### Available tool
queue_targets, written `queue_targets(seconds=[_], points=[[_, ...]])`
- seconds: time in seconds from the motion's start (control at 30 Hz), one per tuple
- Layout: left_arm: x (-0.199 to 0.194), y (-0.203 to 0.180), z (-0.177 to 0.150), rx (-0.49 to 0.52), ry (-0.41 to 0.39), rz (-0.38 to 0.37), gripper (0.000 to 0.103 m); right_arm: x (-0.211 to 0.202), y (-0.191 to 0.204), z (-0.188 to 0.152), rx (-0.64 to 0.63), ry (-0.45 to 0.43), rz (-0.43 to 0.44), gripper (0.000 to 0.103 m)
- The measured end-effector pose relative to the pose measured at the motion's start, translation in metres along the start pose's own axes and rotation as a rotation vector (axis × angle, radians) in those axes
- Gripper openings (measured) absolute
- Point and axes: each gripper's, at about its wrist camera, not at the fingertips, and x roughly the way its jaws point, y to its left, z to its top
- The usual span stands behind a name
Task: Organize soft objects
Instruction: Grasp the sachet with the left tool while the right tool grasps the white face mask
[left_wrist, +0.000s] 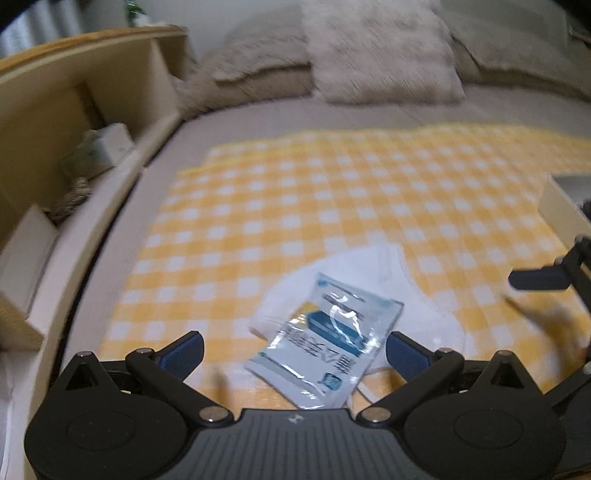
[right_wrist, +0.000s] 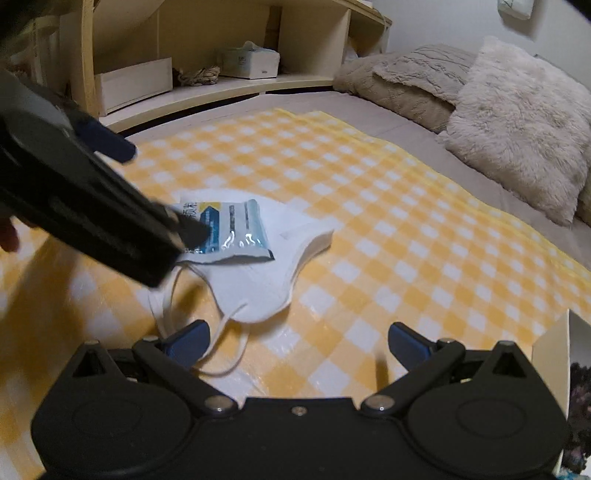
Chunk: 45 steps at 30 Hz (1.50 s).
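Note:
A stack of white face masks (right_wrist: 258, 291) lies on the yellow checked cloth (right_wrist: 388, 221), with its ear loops (right_wrist: 225, 354) trailing toward me. A blue and white plastic packet (left_wrist: 325, 343) rests on top of the stack, also seen as the packet (right_wrist: 236, 229) in the right wrist view. My left gripper (left_wrist: 293, 350) is open, its fingers on either side of the packet; I cannot tell whether they touch it. My right gripper (right_wrist: 299, 339) is open and holds nothing; its left fingertip (right_wrist: 192, 339) is over an ear loop. The left gripper (right_wrist: 149, 186) reaches in from the left.
A white box (right_wrist: 550, 354) with something dark and fuzzy inside stands at the right edge of the cloth. Fluffy pillows (right_wrist: 517, 122) and a folded blanket (right_wrist: 406, 77) lie at the head of the bed. A wooden shelf (right_wrist: 221, 88) holds a tissue box (right_wrist: 251, 61).

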Motion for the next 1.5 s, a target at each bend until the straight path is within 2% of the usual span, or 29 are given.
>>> queue_targets(seconds=[0.1, 0.17, 0.23, 0.4, 0.43, 0.47, 0.57, 0.7, 0.9, 1.2, 1.33, 1.5], points=[[0.016, -0.006, 0.000, 0.031, 0.039, -0.012, 0.102, 0.000, -0.011, -0.003, 0.029, 0.025, 0.023, 0.103], [0.023, -0.009, 0.000, 0.034, 0.069, -0.020, 0.095, -0.001, -0.018, -0.007, 0.035, 0.032, 0.031, 0.103], [0.028, -0.009, 0.002, 0.011, 0.088, -0.045, 0.084, -0.002, -0.024, -0.011, 0.037, 0.041, 0.034, 0.103], [0.027, -0.011, 0.005, -0.020, 0.103, -0.069, 0.076, -0.003, -0.030, -0.014, 0.033, 0.058, 0.027, 0.102], [0.026, -0.012, 0.005, -0.016, 0.106, -0.071, 0.075, -0.004, -0.030, -0.013, 0.028, 0.061, 0.031, 0.097], [0.024, -0.013, 0.005, -0.015, 0.109, -0.068, 0.075, -0.006, -0.029, -0.014, 0.022, 0.060, 0.042, 0.092], [0.018, -0.009, 0.003, -0.027, 0.130, -0.067, 0.075, -0.014, -0.026, -0.016, -0.013, 0.062, 0.051, 0.084], [0.008, -0.003, -0.007, -0.037, 0.163, -0.062, 0.075, -0.027, -0.021, -0.024, -0.069, 0.075, 0.052, 0.083], [-0.012, -0.008, -0.024, 0.008, 0.191, -0.119, 0.075, -0.053, -0.016, -0.040, -0.128, 0.119, 0.122, 0.084], [-0.034, 0.000, -0.051, 0.036, 0.215, -0.098, 0.075, -0.102, 0.002, -0.075, -0.279, 0.158, 0.174, 0.084], [-0.043, 0.003, -0.061, 0.041, 0.226, -0.114, 0.075, -0.124, 0.005, -0.091, -0.331, 0.193, 0.242, 0.084], [-0.055, 0.001, -0.073, 0.053, 0.266, -0.203, 0.075, -0.144, 0.004, -0.103, -0.382, 0.285, 0.347, 0.084]])
